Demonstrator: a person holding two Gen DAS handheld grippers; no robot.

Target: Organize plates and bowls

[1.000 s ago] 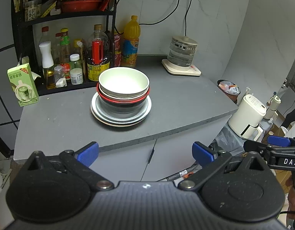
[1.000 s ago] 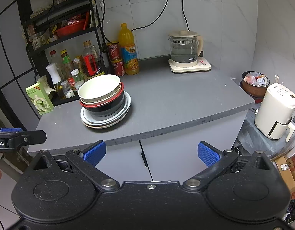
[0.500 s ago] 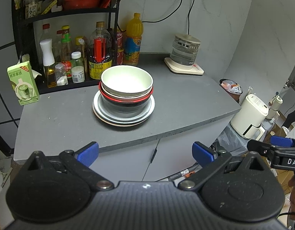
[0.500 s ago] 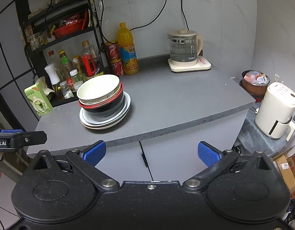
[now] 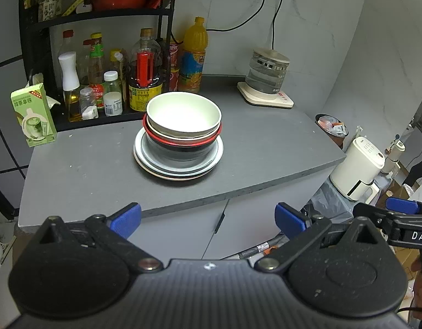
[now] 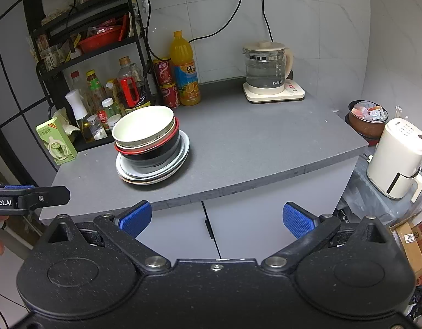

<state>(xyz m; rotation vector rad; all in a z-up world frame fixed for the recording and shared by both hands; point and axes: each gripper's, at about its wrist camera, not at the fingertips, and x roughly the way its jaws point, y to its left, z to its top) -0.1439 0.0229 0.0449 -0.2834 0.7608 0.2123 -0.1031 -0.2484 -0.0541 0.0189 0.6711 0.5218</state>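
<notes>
Ahead of both wide-open, empty grippers — left gripper (image 5: 208,216), right gripper (image 6: 216,216) — a stack of bowls (image 5: 183,120) nests on plates (image 5: 178,164) on the counter (image 5: 265,148). Likely risk: pinching one rim off-centre tilts the stack — the bottles (image 5: 145,82) just behind could topple.

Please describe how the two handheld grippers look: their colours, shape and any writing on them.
Both grippers are matte black with a speckled finish. The left gripper and right gripper each have two angled link arms with silver pivot screws, round raised discs, and blue ribbed pads on the fingers. White lettering shows on their sides: "DAS" on the right one, "Robot.AI" on the left one.
</notes>
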